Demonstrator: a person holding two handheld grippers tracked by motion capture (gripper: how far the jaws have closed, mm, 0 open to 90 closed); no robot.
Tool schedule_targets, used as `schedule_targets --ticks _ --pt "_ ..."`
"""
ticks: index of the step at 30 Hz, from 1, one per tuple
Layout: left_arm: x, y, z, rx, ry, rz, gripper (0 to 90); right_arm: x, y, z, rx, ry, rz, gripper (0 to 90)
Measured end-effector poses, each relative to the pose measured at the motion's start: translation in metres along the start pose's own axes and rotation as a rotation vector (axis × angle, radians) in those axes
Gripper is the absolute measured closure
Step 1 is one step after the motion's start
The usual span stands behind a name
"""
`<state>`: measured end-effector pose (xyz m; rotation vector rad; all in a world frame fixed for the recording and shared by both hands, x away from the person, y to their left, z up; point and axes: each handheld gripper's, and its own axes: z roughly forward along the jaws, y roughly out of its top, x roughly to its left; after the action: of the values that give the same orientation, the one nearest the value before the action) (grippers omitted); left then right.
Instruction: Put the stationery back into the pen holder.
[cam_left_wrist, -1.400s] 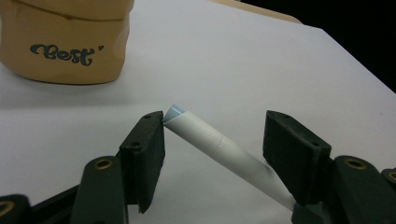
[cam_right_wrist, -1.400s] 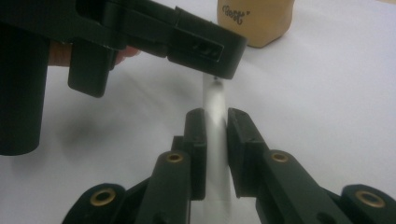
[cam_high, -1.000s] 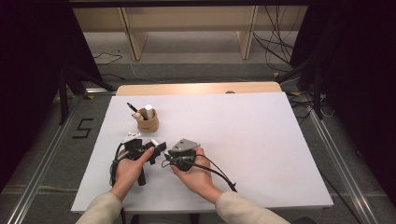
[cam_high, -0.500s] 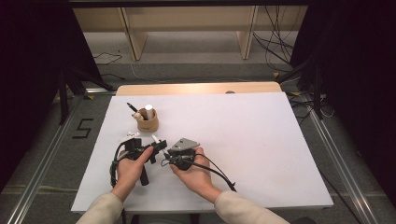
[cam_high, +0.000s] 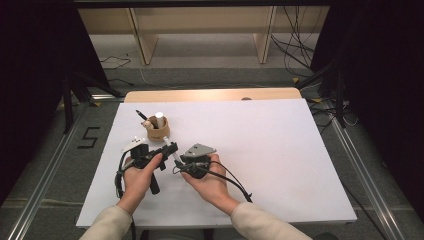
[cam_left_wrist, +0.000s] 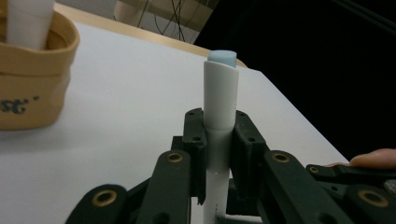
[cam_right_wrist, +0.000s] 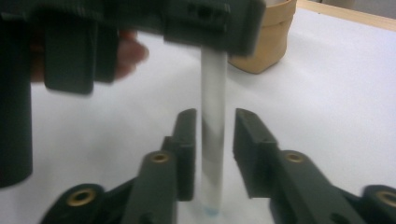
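Observation:
A white pen (cam_left_wrist: 220, 102) with a pale blue end stands between the pads of my left gripper (cam_left_wrist: 219, 126). Its jaws have just been closing and now press on the pen's barrel from both sides. The other end of the pen (cam_right_wrist: 213, 84) lies between the jaws of my right gripper (cam_right_wrist: 215, 123). Those jaws have just been opening, and a gap shows at the right pad. In the high view the two grippers, left (cam_high: 167, 149) and right (cam_high: 184, 161), meet tip to tip low over the white table (cam_high: 280, 150).
A tan cup (cam_high: 158, 131) stands just behind the grippers, holding a white cylinder and a black pen; it is also close by as the cup (cam_left_wrist: 32, 84) in the left gripper view. Cables trail from both grippers toward the table's near edge.
The left gripper's jaws have drawn together on the pen. Both hands have stayed almost where they were, near the cup.

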<state>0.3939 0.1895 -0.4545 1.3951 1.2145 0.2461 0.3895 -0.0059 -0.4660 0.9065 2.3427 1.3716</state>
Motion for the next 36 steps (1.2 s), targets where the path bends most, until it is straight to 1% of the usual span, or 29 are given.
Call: schedule_targets --ticks 2,3,7,9,11,13,15,17,19,21,23,25,26,29,32,36 --pt "0.001 0.002 -0.002 -0.012 0.015 0.023 78.0 0.0 -0.001 0.0 -0.009 -0.004 -0.015 60.4" --pt "0.001 0.003 -0.002 -0.017 0.018 0.027 78.0 0.0 -0.001 0.0 -0.012 -0.008 -0.022 58.1" --pt "0.001 0.005 -0.004 -0.026 0.037 0.055 78.0 -0.003 -0.001 -0.001 -0.007 -0.017 -0.044 50.5" --pt "0.002 0.006 -0.004 -0.027 0.046 0.067 78.0 -0.005 -0.002 -0.002 -0.001 -0.015 -0.058 49.2" --pt "0.002 0.007 -0.004 -0.035 0.054 0.07 78.0 -0.008 -0.004 -0.003 0.003 -0.007 -0.056 48.6" --pt "0.003 0.008 -0.005 -0.035 0.067 0.087 78.0 -0.01 -0.005 -0.004 0.019 0.006 -0.064 47.0" --pt "0.004 0.009 -0.005 -0.043 0.076 0.089 78.0 -0.012 -0.006 -0.005 0.02 0.011 -0.06 44.8" --pt "0.005 0.01 -0.006 -0.041 0.089 0.109 77.9 -0.014 -0.007 -0.006 0.025 0.012 -0.061 42.4" --pt "0.006 0.011 -0.006 -0.042 0.103 0.113 77.9 -0.016 -0.009 -0.007 0.028 0.017 -0.059 40.1" --pt "0.007 0.012 -0.006 -0.045 0.118 0.125 77.9 -0.018 -0.01 -0.009 0.047 0.021 -0.067 38.3" --pt "0.008 0.013 -0.006 -0.051 0.127 0.13 77.9 -0.021 -0.012 -0.011 0.052 0.016 -0.069 37.3" --pt "0.009 0.014 -0.006 -0.049 0.137 0.14 77.9 -0.024 -0.015 -0.013 0.056 0.012 -0.055 35.6" --pt "0.009 0.015 -0.006 -0.053 0.142 0.142 77.9 -0.026 -0.016 -0.014 0.061 0.011 -0.064 35.1" --pt "0.01 0.018 -0.006 -0.061 0.147 0.139 77.9 -0.03 -0.02 -0.017 0.072 0.004 -0.045 34.2" --pt "0.01 0.02 -0.006 -0.069 0.152 0.141 77.9 -0.034 -0.022 -0.02 0.076 0.004 -0.045 33.7" --pt "0.011 0.022 -0.005 -0.072 0.157 0.143 77.9 -0.037 -0.024 -0.024 0.082 0.008 -0.03 33.4"
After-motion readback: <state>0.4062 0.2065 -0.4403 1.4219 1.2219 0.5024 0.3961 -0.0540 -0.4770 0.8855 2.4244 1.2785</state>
